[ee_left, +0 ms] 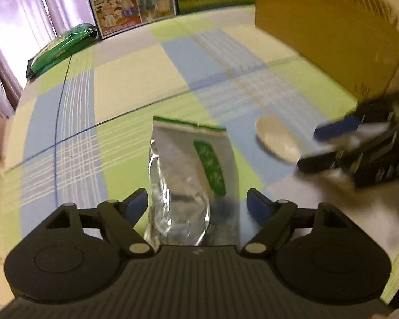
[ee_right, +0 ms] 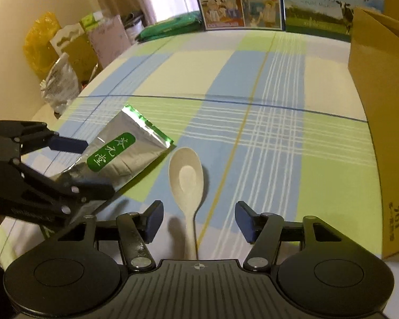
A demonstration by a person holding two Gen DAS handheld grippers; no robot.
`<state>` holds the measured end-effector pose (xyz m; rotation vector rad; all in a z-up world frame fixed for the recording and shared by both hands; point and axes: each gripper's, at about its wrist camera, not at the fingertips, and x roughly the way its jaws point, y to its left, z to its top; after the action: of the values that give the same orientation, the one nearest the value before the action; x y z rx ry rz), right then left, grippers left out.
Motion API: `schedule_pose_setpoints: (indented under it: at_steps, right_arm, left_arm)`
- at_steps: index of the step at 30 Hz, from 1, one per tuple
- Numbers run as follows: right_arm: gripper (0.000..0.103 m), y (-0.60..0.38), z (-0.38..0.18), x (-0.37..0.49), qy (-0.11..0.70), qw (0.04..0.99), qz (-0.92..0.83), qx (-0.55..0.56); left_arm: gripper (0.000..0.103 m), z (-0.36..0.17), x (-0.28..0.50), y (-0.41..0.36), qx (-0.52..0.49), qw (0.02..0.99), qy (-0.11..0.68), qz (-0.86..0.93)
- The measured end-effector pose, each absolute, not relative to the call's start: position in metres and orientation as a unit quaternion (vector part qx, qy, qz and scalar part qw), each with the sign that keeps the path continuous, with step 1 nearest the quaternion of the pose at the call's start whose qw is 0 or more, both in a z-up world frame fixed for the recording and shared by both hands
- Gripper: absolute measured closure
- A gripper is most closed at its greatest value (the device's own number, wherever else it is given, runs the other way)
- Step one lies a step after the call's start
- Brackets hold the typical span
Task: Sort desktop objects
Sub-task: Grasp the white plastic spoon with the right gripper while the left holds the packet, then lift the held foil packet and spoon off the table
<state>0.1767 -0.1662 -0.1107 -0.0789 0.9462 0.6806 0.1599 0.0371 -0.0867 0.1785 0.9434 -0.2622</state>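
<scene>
While both spread wide, left claw (ee_left: 196,204) straddling foil pouch (ee_left: 188,170), right claw (ee_right: 199,220) straddling spoon (ee_right: 186,178)

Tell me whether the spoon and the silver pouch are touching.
Apart. The right wrist view shows a strip of tablecloth between the spoon bowl and the pouch corner.

Plaid tablecloth (ee_right: 252,85), pink curtains (ee_left: 21,18), cream wall (ee_right: 10,26)
</scene>
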Motion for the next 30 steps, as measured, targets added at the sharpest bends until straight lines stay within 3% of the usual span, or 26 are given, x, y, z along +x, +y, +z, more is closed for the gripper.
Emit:
schedule_pose_setpoints:
  at_steps: [2,10,14,19,30]
  right_arm:
    - [0.044,-0.163,-0.114,0.176,0.44,0.838,0.32,-0.038]
    - [0.044,-0.142,-0.125,0.173,0.405,0.846,0.337,-0.083]
    - [0.044,-0.129,-0.13,0.166,0.383,0.852,0.339,-0.111]
    - [0.044,-0.127,-0.132,0.17,0.38,0.86,0.326,-0.101]
    - [0.057,-0.124,-0.133,0.169,0.365,0.867,0.318,-0.115]
  left_arm:
    - [0.023,-0.088,0.164,0.043,0.052,0.878,0.455,-0.136]
    - [0.024,-0.099,0.177,0.045,0.084,0.863,0.481,-0.128]
    - [0.031,-0.101,0.179,0.051,0.06,0.859,0.489,-0.141]
    - [0.032,-0.102,0.182,0.053,0.048,0.859,0.49,-0.144]
    - [0.035,-0.101,0.186,0.065,0.005,0.863,0.487,-0.134]
